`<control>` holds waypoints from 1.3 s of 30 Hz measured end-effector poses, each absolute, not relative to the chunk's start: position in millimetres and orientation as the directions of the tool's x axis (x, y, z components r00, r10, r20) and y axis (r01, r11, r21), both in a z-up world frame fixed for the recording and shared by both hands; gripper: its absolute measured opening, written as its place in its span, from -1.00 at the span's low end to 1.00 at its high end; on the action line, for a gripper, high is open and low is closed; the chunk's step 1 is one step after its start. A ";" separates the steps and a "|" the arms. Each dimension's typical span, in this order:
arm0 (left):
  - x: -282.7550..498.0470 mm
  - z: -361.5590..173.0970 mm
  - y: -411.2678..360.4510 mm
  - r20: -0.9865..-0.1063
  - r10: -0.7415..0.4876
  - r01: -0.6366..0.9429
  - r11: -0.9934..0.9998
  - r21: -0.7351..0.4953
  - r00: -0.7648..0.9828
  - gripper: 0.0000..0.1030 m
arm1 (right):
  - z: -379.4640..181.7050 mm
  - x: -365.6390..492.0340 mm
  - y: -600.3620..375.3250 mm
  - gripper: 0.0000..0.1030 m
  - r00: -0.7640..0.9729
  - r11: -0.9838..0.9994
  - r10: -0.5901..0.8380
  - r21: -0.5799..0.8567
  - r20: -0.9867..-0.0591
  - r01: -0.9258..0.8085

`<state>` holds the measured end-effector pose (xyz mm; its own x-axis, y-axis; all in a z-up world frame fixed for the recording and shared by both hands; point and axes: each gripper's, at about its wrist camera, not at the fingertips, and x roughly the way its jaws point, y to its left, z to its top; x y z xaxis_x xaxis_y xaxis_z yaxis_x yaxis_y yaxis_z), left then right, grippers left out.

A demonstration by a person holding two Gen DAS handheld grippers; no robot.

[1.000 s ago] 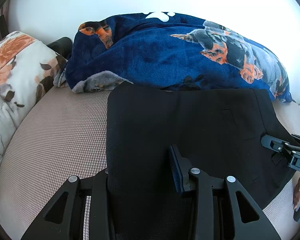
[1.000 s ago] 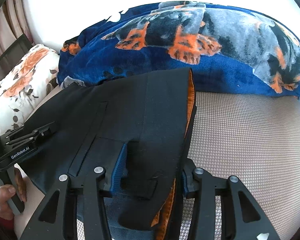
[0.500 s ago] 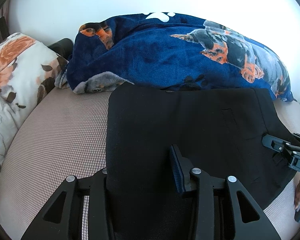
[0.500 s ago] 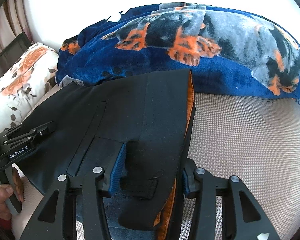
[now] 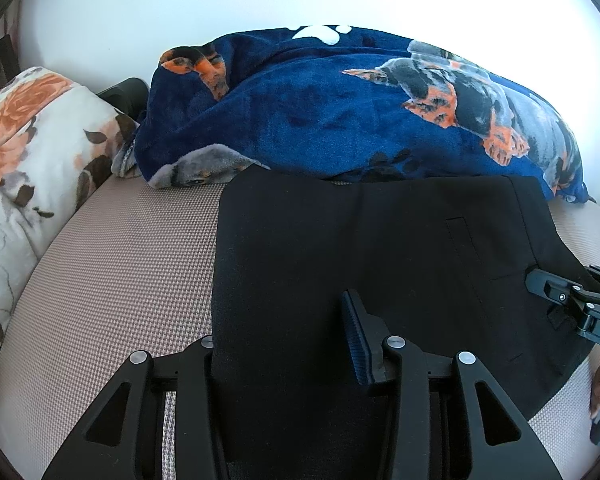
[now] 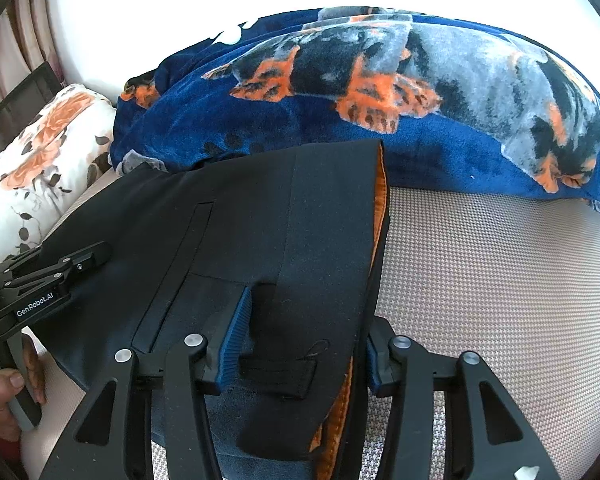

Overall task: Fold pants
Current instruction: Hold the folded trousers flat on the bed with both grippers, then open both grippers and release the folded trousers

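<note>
Black pants (image 5: 360,248) with an orange lining lie folded on a beige woven bed surface (image 5: 112,264). My left gripper (image 5: 280,340) is open, its jaws astride the folded left edge of the pants; the left finger is hidden under the cloth. My right gripper (image 6: 300,340) is open, its jaws astride the waistband end (image 6: 320,264), where the orange lining (image 6: 380,188) shows. Each gripper shows in the other's view: the right one (image 5: 572,300) and the left one (image 6: 52,272).
A dark blue dog-print blanket (image 5: 360,108) is heaped behind the pants (image 6: 380,92). A floral pillow (image 5: 24,152) lies at the left. A white wall stands behind. Bare bed surface (image 6: 500,280) lies right of the pants.
Both grippers stay astride the pants. The views have shifted only slightly; the pants keep their place.
</note>
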<state>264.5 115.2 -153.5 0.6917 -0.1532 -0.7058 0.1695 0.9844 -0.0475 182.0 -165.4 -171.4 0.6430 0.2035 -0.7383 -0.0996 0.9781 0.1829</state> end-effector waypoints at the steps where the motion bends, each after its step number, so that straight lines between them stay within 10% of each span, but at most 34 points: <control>1: 264.5 -153.5 115.2 -0.706 -0.153 0.170 0.984 -0.047 0.692 -0.18 | -171.5 182.6 -166.4 -0.13 0.643 0.978 0.203 0.183 -0.738 -0.099; 39: 265.4 -152.5 116.6 -0.706 -0.134 0.169 0.985 -0.020 0.696 0.00 | -172.7 182.9 -168.2 0.02 0.646 0.983 0.181 0.164 -0.742 -0.087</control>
